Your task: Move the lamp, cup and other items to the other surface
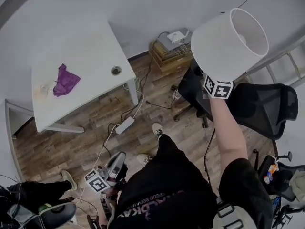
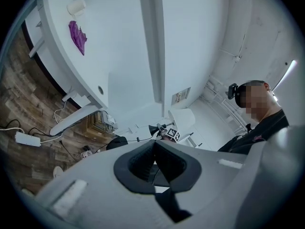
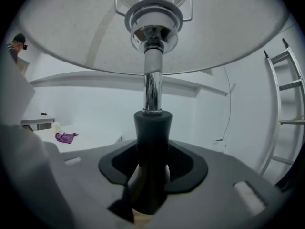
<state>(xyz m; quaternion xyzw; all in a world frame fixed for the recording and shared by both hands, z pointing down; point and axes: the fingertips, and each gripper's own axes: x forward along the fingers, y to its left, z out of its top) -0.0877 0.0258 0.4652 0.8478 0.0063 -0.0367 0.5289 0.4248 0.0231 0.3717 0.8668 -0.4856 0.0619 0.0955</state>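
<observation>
lamp (image 3: pixel 152 87) stem stands clamped inside the right claw (image 3: pixel 152 137); left claw (image 2: pixel 155 163) closed on nothing.

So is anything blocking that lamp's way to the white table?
Nothing visible: the right claw holds the white-shaded chrome lamp in the air, and only thin cables lie on the wooden floor before the white table.

The person is wearing a black short-sleeved T-shirt (image 1: pixel 190 190) with pale lettering across it, black trousers (image 1: pixel 167 151) and light shoes (image 1: pixel 157 129). The left gripper (image 2: pixel 155 163) and right gripper (image 3: pixel 151 175) are showing grey bodies with black jaw pads, each wearing a cube (image 1: pixel 218 87) of black-and-white square markers.
</observation>
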